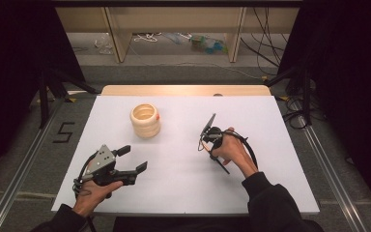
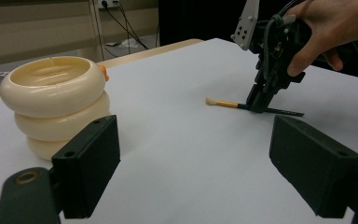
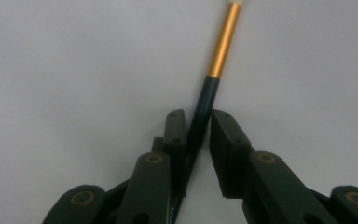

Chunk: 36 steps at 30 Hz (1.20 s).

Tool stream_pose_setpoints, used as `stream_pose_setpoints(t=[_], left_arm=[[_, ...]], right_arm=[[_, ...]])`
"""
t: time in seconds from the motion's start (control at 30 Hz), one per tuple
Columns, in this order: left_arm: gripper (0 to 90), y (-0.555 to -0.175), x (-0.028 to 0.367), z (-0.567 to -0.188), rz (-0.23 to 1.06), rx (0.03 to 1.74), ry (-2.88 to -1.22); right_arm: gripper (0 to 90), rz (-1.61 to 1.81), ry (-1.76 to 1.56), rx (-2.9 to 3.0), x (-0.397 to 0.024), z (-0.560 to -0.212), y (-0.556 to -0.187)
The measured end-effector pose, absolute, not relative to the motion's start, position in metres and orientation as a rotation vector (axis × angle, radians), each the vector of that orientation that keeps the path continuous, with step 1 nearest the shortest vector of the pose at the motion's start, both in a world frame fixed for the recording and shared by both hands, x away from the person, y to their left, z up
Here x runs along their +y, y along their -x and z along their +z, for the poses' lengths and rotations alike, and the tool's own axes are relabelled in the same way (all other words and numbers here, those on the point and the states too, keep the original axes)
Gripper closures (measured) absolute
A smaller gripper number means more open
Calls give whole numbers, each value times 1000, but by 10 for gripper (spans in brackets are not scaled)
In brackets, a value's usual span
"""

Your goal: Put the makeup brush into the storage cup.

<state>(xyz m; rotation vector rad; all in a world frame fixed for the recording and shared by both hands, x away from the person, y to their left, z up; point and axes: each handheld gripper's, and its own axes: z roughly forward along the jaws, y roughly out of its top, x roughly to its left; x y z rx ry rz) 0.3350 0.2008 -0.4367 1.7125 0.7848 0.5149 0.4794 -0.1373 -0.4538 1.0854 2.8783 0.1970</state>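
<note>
The slim paintbrush [image 2: 242,106], with its dark blue-black handle, gold metal ferrule and pale bristle tip, lies flat on the white-topped bench [image 1: 183,169], right of centre and well apart from the cream-coloured, ribbed round pot [image 1: 145,120] that stands upright toward the far left of the white surface. In the left gripper view the pot [image 2: 56,102] looks like three stacked rings with an open mouth, and a small orange piece shows at its far rim.

The right hand-held gripper [image 3: 198,135] points steeply down at the bench, and its two black jaws stand on either side of the brush's dark handle [image 3: 200,121], just behind the gold ferrule. The jaws are drawn in narrow around the handle; one jaw seems to touch it, while a thin gap shows beside the other, so whether the grip is fully closed cannot be told. In the left gripper view the same right hand-held gripper [image 2: 261,100] comes down onto the middle of the brush, with the bristle tip pointing toward the pot and the thin handle end sticking out behind the jaws. The person's right hand [image 1: 234,150] wraps the gripper body, a dark sleeve behind it.

The left hand-held gripper [image 1: 131,158] is held low over the near left part of the bench in the person's left hand [image 1: 94,191]. Its jaws are spread wide and hold nothing, facing toward the brush and the pot.
</note>
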Motion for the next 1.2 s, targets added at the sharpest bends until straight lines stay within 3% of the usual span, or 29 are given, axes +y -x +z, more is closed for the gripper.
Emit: stream_pose_setpoints(t=[0.33, 1.2], left_arm=[[160, -335, 201, -437, 515, 783, -1714], [160, -335, 201, -437, 516, 779, -1717]], right_arm=[[831, 177, -1057, 2892, -136, -453, -480], [833, 178, -910, 2930, -133, -451, -478]])
